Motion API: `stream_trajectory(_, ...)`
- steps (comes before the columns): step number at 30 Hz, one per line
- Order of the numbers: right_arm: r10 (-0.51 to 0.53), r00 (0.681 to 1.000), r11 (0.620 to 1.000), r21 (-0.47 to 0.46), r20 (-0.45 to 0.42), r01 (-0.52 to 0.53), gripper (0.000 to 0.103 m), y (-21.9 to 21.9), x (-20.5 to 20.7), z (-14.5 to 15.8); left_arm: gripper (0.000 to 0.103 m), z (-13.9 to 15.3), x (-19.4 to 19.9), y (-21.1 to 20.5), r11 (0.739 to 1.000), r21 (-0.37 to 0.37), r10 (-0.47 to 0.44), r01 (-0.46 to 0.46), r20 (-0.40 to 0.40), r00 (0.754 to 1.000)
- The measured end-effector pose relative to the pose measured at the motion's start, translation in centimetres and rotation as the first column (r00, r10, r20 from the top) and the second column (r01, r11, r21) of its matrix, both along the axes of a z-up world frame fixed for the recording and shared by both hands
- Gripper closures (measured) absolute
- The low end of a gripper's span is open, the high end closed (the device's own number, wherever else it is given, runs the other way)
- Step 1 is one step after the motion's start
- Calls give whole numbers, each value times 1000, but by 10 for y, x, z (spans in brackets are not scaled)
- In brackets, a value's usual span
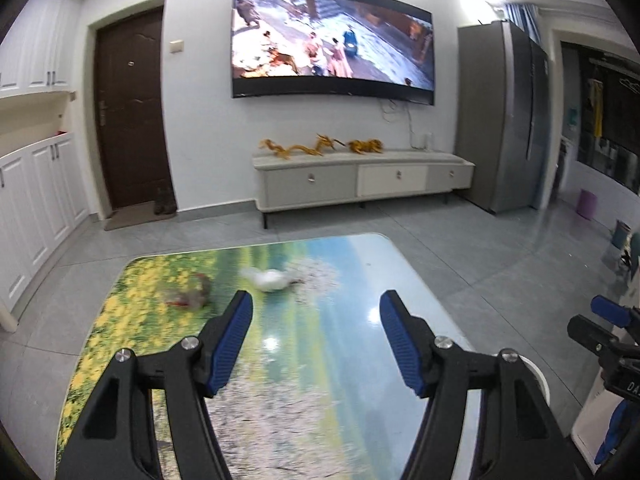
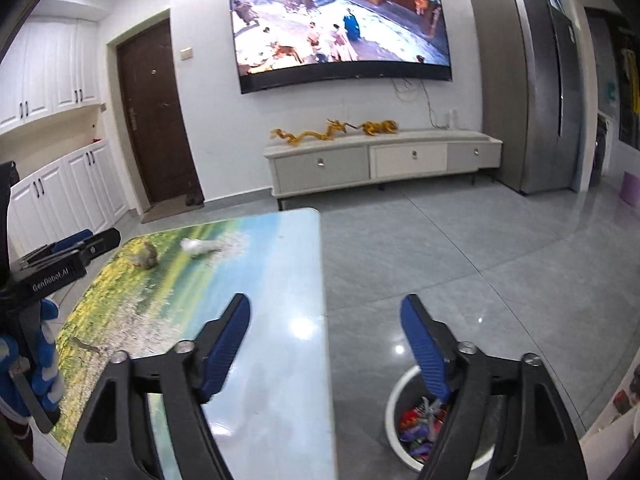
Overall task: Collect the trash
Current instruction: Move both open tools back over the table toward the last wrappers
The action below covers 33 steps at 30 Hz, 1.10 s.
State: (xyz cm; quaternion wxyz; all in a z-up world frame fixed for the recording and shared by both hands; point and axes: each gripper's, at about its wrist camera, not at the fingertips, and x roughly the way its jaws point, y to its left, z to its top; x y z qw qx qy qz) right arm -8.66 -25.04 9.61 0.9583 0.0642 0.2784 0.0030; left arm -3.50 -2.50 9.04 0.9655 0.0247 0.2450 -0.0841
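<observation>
A crumpled white tissue [image 1: 269,279] and a crumpled grey-brown wrapper [image 1: 191,294] lie on the far part of the picture-printed table [image 1: 340,360]. Both show in the right wrist view too, the tissue [image 2: 199,247] and the wrapper [image 2: 145,255]. My left gripper [image 1: 316,300] is open and empty above the table, short of the tissue. My right gripper [image 2: 326,304] is open and empty over the table's right edge [image 2: 324,320]. A white trash bin [image 2: 400,396] holding colourful wrappers stands on the floor under the right finger. A small grey scrap [image 2: 86,345] lies near the table's left edge.
The right gripper shows at the right edge of the left wrist view [image 1: 612,336]; the left gripper shows at the left of the right wrist view [image 2: 60,264]. A TV cabinet [image 1: 360,176], fridge [image 1: 500,120], door [image 1: 132,112] and white cupboards [image 1: 36,208] line the walls. Grey tiled floor [image 2: 460,260] surrounds the table.
</observation>
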Motion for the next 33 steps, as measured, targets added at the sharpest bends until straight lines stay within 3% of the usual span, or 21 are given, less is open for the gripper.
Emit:
stream_trajectory(9,32,999,999,-14,32,-31,1,34,3,1,39,-6,-15,16,1000,-1,12,-12,34,999)
stream_trajectory(18,26,997,1000,-2,71,-26,0,39,7,-8,39,-10,-16,5,1000,-11,-26,26,32,999)
stream_trajectory(33,23,1000,999,46,3,-23,0,37,21,-37,39,-26,-6,-16,998,5,-70,70,-21,997)
